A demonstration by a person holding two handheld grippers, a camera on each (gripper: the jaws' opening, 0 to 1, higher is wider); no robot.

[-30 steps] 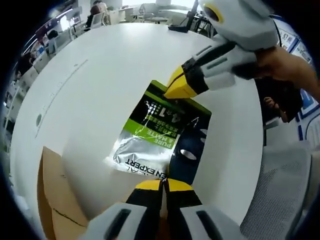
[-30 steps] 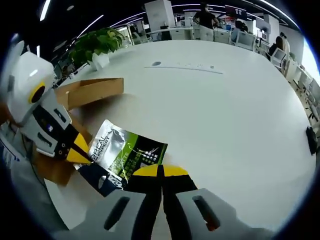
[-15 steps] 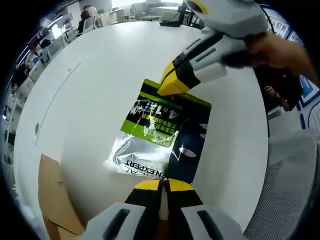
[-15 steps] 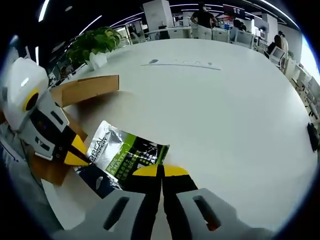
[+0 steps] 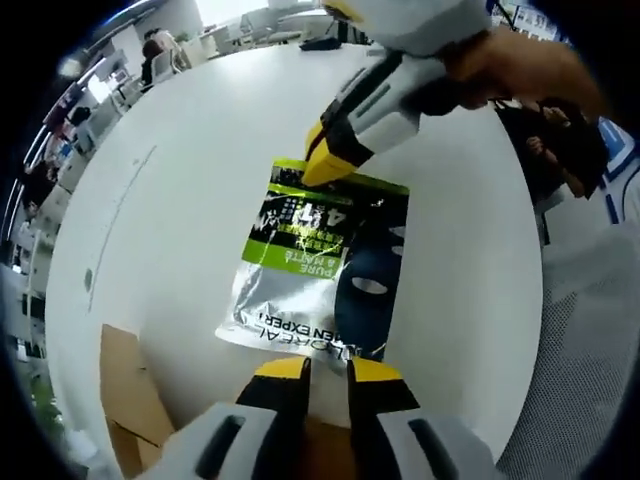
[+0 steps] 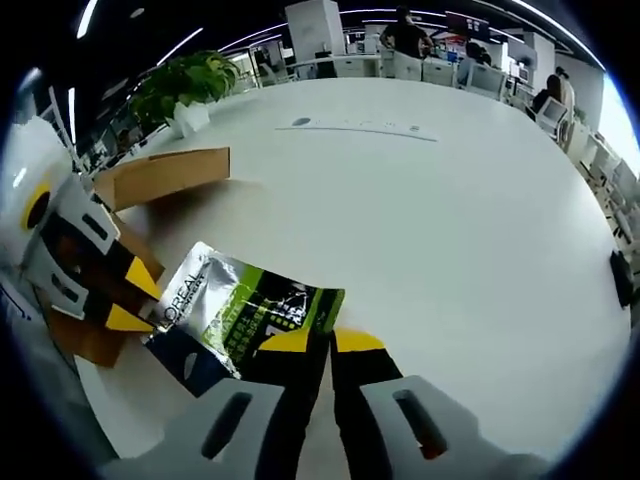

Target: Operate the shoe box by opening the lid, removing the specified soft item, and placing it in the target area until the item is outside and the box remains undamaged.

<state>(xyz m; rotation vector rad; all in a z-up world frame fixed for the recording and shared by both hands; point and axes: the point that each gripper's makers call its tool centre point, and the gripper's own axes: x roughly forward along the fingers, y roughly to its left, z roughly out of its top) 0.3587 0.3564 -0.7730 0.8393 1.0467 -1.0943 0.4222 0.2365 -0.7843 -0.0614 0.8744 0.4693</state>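
Silver-green pouch (image 5: 318,268) lies flat on the white surface (image 5: 180,200), left tool (image 5: 326,371) slightly apart just off it, right tool (image 6: 321,341) pinching its green edge (cardboard box (image 6: 165,176) and potted plant (image 6: 185,85) sit behind).

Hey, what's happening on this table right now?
A person is working with two handheld grippers. A green and silver packet lies flat on the white table, outside the cardboard box. The left gripper sits open at one end of the packet. The right gripper is at the opposite end, jaws nearly together.
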